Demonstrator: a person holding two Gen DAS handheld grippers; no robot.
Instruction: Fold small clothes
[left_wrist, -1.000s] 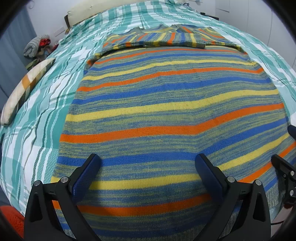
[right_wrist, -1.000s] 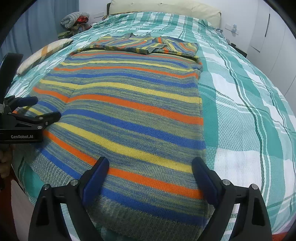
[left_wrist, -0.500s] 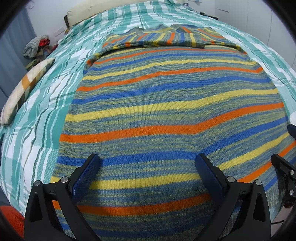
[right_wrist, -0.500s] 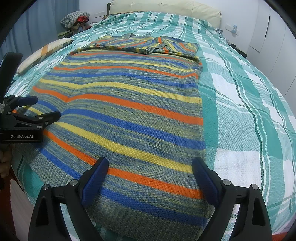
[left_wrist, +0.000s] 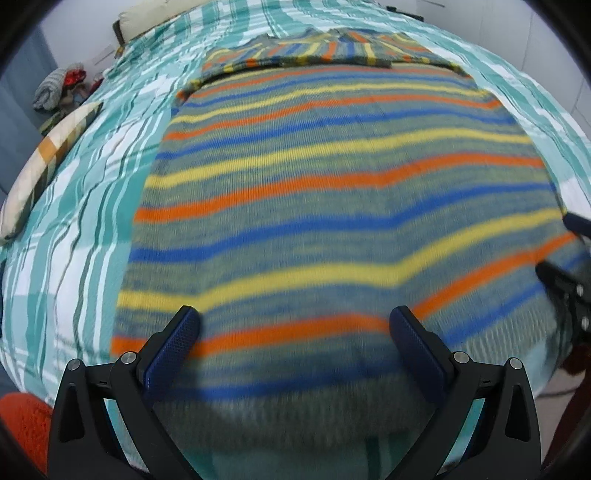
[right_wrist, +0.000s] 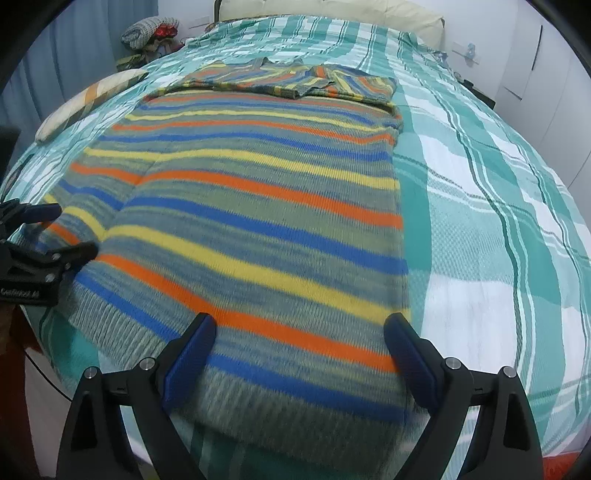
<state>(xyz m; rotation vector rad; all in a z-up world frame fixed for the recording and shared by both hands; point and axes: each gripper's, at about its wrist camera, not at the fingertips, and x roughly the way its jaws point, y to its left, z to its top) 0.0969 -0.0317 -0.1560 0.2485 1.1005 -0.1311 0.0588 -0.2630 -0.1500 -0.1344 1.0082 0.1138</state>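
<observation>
Both claws, left claw (left_wrist: 293, 334) and right claw (right_wrist: 299, 338), gape wide over the soft, floppy striped sweater (right_wrist: 258, 206); best gripped at its lower-frame ribbed hem (right_wrist: 295, 417).

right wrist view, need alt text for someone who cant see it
A striped sweater lies flat on a green plaid bedspread, sleeves folded across its far end. The open right gripper hovers over its near hem; the left gripper is at the left edge.

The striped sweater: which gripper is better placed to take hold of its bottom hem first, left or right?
Both about equally, slightly the right. The right gripper has open jaws over the striped sweater's hem at its right corner. The left gripper sits over the hem further from an edge.
</observation>
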